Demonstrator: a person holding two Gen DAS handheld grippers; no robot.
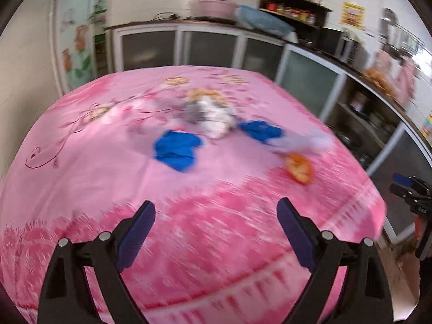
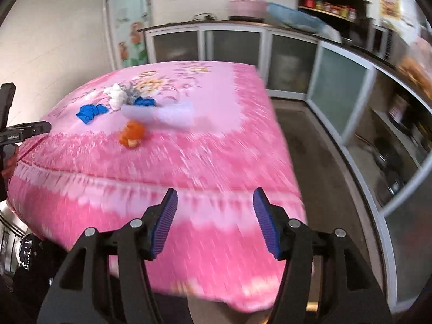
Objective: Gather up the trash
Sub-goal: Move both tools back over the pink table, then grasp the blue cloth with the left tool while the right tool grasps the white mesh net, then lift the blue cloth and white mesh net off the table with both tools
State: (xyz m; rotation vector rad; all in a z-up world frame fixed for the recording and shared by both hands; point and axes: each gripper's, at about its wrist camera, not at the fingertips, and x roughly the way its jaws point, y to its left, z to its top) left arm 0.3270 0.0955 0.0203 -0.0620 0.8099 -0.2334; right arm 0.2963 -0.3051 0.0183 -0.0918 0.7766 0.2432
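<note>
Trash lies mid-table on the pink floral tablecloth (image 1: 94,178): a crumpled blue piece (image 1: 176,149), a second blue piece (image 1: 260,131), white crumpled paper (image 1: 216,118), a pale clear plastic bag (image 1: 305,141) and an orange peel (image 1: 299,167). My left gripper (image 1: 216,210) hovers over the table's near part, open and empty. My right gripper (image 2: 214,198) is open and empty above the table's near edge. The right wrist view shows the blue piece (image 2: 90,113), white paper (image 2: 117,95), plastic bag (image 2: 162,114), orange peel (image 2: 132,133) and tablecloth (image 2: 216,145) further off. All is motion-blurred.
Kitchen cabinets with frosted doors (image 1: 210,46) run along the back and right walls, with a pink basin (image 1: 213,6) and a jar shelf (image 1: 294,10) on top. Bare floor (image 2: 310,140) lies between table and cabinets. The other gripper (image 1: 413,191) shows at the right edge.
</note>
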